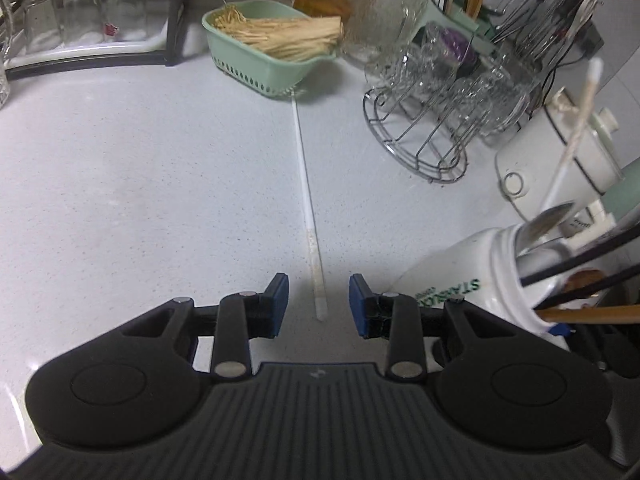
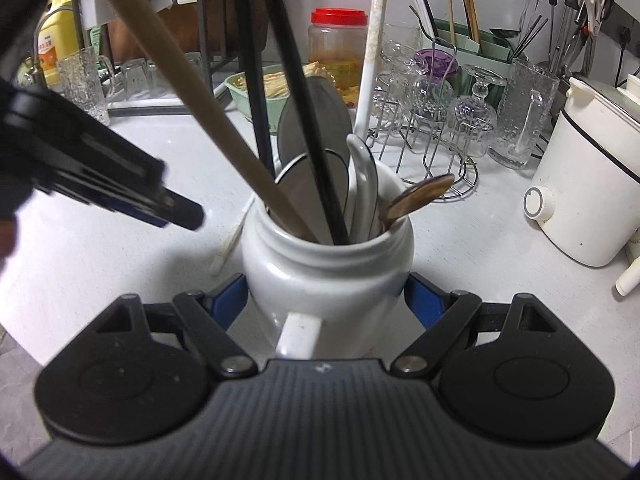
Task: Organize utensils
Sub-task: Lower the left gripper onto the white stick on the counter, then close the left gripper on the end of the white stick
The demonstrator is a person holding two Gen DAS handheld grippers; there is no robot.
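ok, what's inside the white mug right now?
The white mug holds a wooden stick, two black chopsticks, a white chopstick, a metal spatula, a white spoon and a brown spoon. Their lower ends are hidden.

One white jar (image 2: 328, 280) sits in the middle of the right wrist view. It holds two black sticks (image 2: 304, 120), one tan stick (image 2: 192, 92) and one white chopstick (image 2: 372, 60). One more white chopstick (image 1: 308, 216) lies in the middle of the left wrist view. One green basket (image 1: 260, 68) is at the top.
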